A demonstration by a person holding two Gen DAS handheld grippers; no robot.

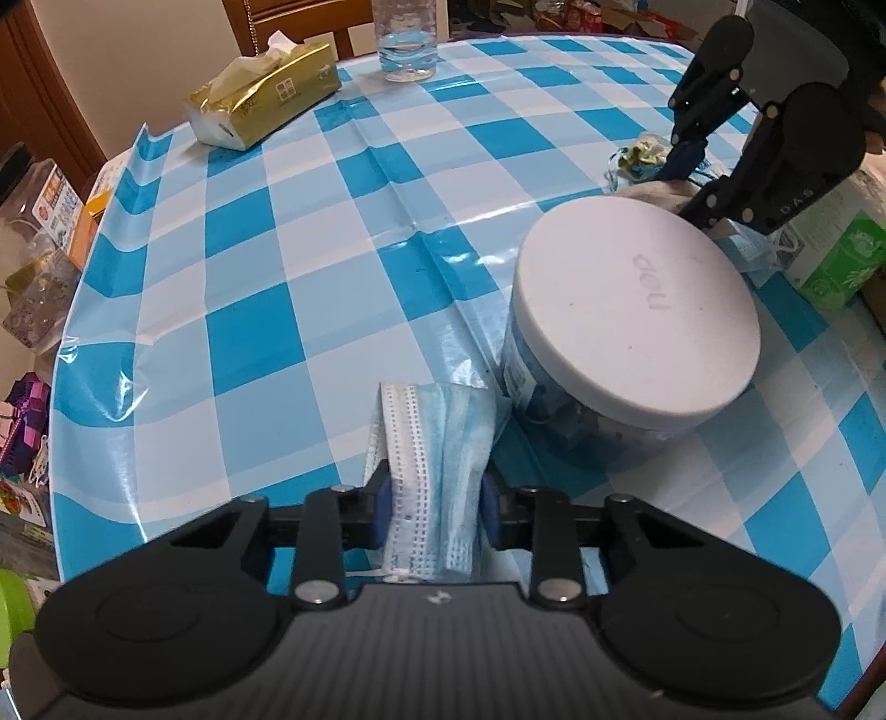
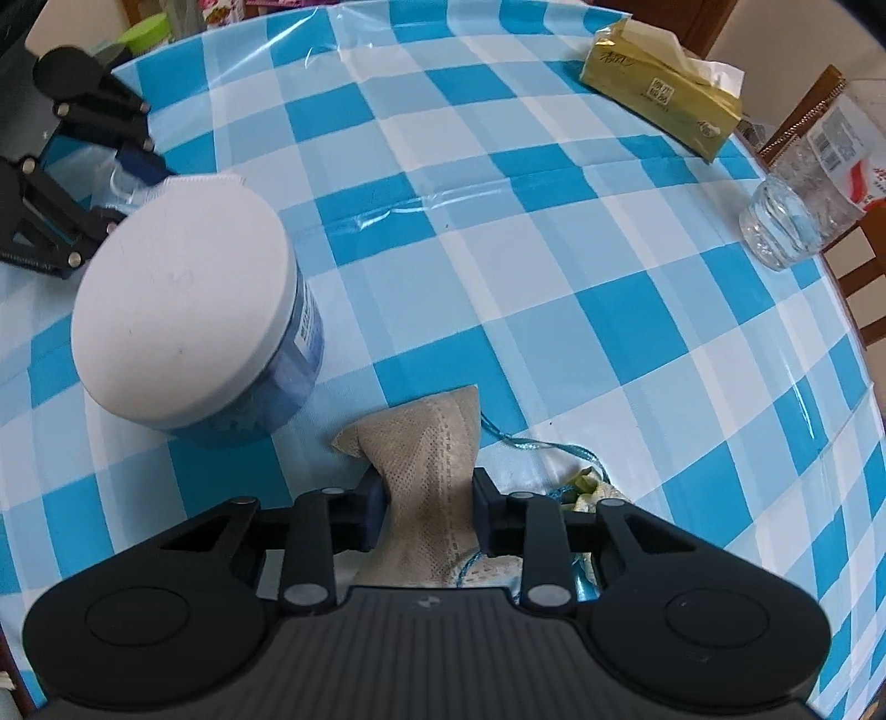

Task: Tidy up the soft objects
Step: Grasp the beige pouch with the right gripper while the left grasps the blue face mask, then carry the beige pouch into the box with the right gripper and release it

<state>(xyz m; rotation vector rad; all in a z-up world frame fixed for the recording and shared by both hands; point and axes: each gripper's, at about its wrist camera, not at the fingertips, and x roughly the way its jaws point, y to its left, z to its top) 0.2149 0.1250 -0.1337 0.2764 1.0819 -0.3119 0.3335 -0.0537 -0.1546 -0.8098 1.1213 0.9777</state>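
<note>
My left gripper (image 1: 434, 507) is shut on a folded blue face mask (image 1: 434, 443) low over the checked tablecloth, just left of a white-lidded jar (image 1: 637, 310). My right gripper (image 2: 426, 507) is shut on a beige cloth pouch (image 2: 429, 448) beside the same jar (image 2: 183, 304). A small green and white sachet (image 2: 587, 487) with a teal cord lies by the right gripper's right finger. The right gripper also shows in the left wrist view (image 1: 698, 177), behind the jar. The left gripper also shows in the right wrist view (image 2: 116, 188), with the mask (image 2: 183, 185) behind the jar.
A gold tissue pack (image 1: 266, 94) and a clear water bottle (image 1: 407, 44) stand at the far side of the table (image 1: 310, 288). A green and white package (image 1: 836, 249) stands at the right. Chairs and clutter surround the table edge.
</note>
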